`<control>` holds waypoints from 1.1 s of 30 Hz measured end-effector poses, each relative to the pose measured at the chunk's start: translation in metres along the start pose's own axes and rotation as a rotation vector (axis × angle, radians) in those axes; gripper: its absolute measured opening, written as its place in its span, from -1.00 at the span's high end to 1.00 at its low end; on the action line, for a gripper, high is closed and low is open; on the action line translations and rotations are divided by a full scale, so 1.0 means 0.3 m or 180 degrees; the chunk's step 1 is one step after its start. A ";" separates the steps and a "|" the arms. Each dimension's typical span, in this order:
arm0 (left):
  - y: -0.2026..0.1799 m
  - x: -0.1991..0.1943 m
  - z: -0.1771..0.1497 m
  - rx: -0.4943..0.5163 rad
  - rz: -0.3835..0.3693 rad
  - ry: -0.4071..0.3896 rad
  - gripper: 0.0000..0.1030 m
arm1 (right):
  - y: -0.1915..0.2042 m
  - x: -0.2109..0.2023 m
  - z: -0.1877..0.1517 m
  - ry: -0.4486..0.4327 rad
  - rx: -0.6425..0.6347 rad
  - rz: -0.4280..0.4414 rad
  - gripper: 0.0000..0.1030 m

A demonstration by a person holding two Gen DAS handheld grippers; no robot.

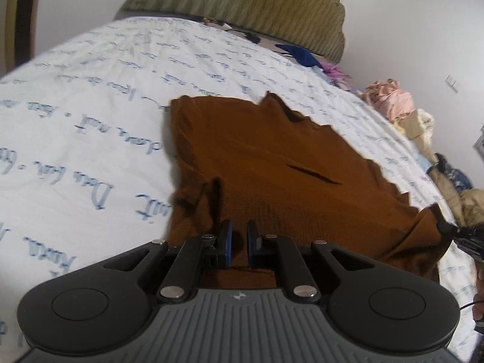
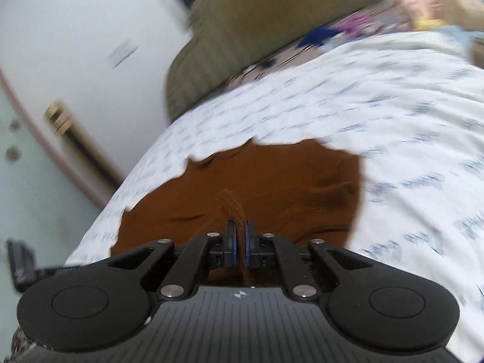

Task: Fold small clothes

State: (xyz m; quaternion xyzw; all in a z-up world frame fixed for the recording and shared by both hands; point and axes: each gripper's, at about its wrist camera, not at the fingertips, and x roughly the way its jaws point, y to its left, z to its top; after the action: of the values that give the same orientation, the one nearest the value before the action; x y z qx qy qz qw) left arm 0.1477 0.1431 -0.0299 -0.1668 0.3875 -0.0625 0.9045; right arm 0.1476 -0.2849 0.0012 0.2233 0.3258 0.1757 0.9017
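Left claw (image 1: pixel 239 236): fingers slightly parted over the near edge of the brown garment (image 1: pixel 272 163), nothing pinched between them. Garment lies spread on the bed sheet (image 1: pixel 90 115), white with blue script. Right claw (image 2: pixel 239 236): clamped on a raised fold of the same garment (image 2: pixel 242 181).

Clothes pile (image 1: pixel 402 112) crowds the bedsheet's (image 1: pixel 90 96) right edge.
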 end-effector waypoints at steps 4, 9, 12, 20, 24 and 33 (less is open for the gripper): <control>0.022 0.011 0.007 -0.0082 -0.0023 0.0084 0.82 | -0.085 0.078 -0.060 0.0187 0.0158 -0.0551 0.81; -0.008 0.031 0.026 0.0090 0.0012 0.0133 0.82 | -0.049 0.102 -0.064 0.0141 0.0042 -0.0505 0.81; -0.008 0.050 0.034 0.0118 0.0001 0.0187 0.82 | -0.033 0.107 -0.054 0.0165 -0.0032 -0.0477 0.81; -0.016 0.058 0.055 0.0129 0.0096 0.0113 0.82 | -0.070 0.109 -0.062 0.0188 0.0205 -0.0331 0.71; -0.055 0.076 0.049 0.0236 -0.0026 0.0208 0.82 | -0.076 0.120 -0.068 0.0205 0.0229 -0.0324 0.70; 0.008 0.084 0.075 -0.0168 -0.0280 0.0475 0.82 | -0.049 0.113 -0.058 0.0195 0.0180 -0.0308 0.38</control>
State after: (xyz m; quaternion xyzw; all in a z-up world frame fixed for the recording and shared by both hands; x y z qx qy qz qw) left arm 0.1813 0.1450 -0.0334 -0.2023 0.4477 -0.1043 0.8647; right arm 0.1630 -0.2764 -0.0356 0.2272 0.3685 0.1293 0.8921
